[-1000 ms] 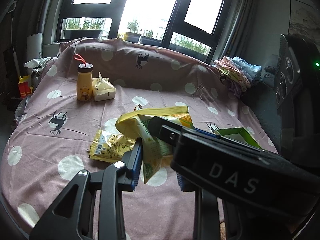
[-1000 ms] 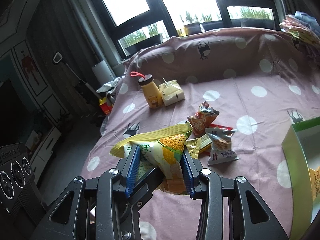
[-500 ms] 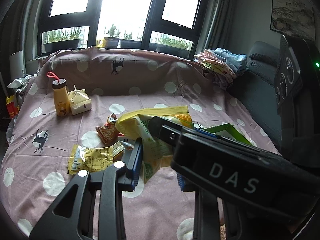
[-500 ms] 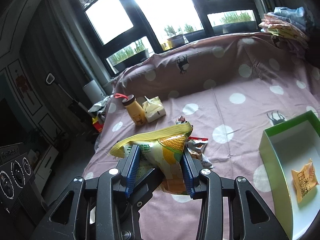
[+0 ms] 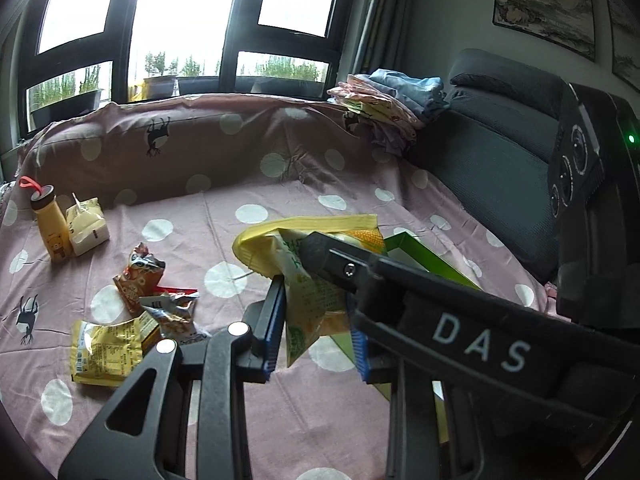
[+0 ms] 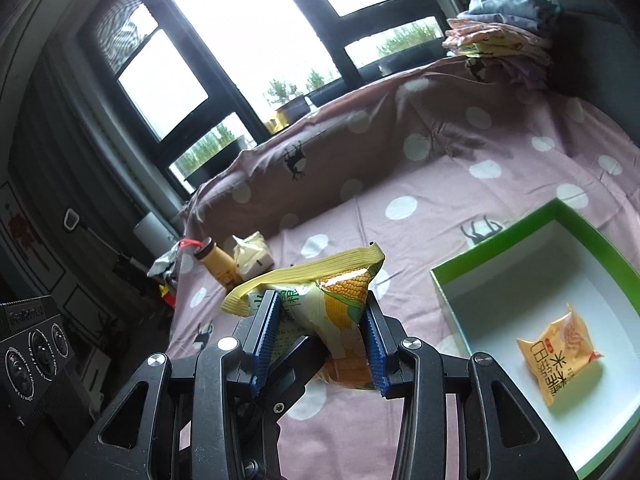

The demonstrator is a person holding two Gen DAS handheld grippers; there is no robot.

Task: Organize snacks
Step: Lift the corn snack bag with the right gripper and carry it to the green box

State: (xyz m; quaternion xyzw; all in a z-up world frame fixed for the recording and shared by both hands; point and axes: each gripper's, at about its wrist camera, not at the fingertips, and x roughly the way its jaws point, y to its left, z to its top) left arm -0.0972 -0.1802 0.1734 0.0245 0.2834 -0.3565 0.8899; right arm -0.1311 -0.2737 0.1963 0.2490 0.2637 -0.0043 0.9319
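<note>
**A:** What's nearest the cameras?

**B:** The right hand-held gripper (image 6: 320,340), its blue pads pinching a yellow corn snack bag (image 6: 332,304) from both sides, held up off the bed. The left hand-held gripper (image 5: 316,328) comes in from the other side with the same corn snack bag (image 5: 312,276) between its pads. In the left wrist view its right pad is hidden behind the other tool, so contact can't be seen, but its jaws are closed down as far as they go. That tool's arm, crossing in front, reads "DAS".

**A:** And beyond it?

**B:** A green box (image 6: 452,280) with a white inside lies on the pink polka-dot bedsheet (image 6: 420,200), to the right. One orange packet (image 6: 560,352) printed with Chinese characters sits in it. In the left view, loose snack packets (image 5: 140,312) lie in a small heap on the sheet.

**A:** Farther back?

**B:** A yellow bottle (image 5: 50,224) with a bear label, touching a cream carton (image 5: 86,226). Folded clothes (image 5: 392,96) are stacked by the window.
</note>
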